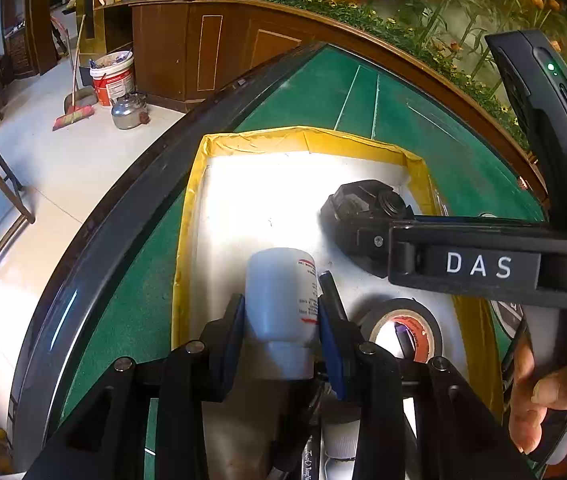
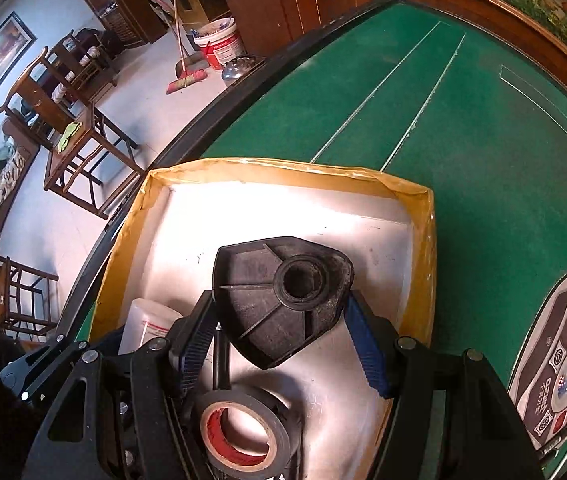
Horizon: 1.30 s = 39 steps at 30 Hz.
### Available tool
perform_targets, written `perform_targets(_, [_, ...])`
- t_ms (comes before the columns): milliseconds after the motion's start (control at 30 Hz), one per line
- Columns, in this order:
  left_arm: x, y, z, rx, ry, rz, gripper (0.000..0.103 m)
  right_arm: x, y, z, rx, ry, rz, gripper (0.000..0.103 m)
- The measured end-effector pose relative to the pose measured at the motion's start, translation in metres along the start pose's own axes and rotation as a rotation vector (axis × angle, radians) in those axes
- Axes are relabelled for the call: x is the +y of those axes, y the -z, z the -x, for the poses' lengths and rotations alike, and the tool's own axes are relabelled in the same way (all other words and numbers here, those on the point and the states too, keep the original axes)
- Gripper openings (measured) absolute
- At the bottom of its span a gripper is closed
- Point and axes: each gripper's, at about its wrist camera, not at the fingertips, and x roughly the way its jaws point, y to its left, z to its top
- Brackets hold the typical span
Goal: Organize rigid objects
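Placing step. Left tongs [image 1: 281,316] clenched on white bottle [image 1: 281,296], right tongs [image 2: 279,328] gripping black plastic part [image 2: 279,296], both low over yellow-rimmed tray [image 2: 419,196] on green counter [image 2: 463,140]. Tape roll [image 2: 243,432] already inside. Next: lower onto bare tray floor, release.

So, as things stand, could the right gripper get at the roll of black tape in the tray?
Probably not yet. The right gripper is shut on the black plastic part, so its jaws are taken. The black tape roll lies flat and uncovered in the tray just below, so once the part is released the way looks free.
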Motion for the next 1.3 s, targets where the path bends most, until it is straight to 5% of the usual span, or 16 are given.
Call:
perform_targets(133, [0.003,-0.001,0.002,0.004,0.008,0.015,0.043,-0.001,0.0,0.003,0.003,-0.022,-0.005,0.064])
perform_targets(267, [0.001,0.0,0.009,-0.01,0.018,0.026,0.062,-0.004,0.005,0.01,0.003,-0.063,-0.025,0.064])
perform_targets(600, [-0.012,0.015,0.038,-0.048,0.035,0.041,0.063,-0.013,0.033,0.057,-0.06,-0.161,-0.039,0.064])
perform_targets(800, [-0.042,0.042,0.077,-0.085,0.094,-0.007,0.063,-0.05,0.106,0.097,-0.084,-0.249,-0.107,0.065])
perform_targets(1067, [-0.145,0.095,0.088,-0.027,0.204,-0.207,0.063,-0.131,0.243,0.13,-0.073,-0.21,-0.271,0.065])
perform_targets(1300, [-0.223,0.113,0.067,0.036,0.248,-0.363,0.063,-0.2,0.32,0.162,-0.087,-0.161,-0.438,0.064])
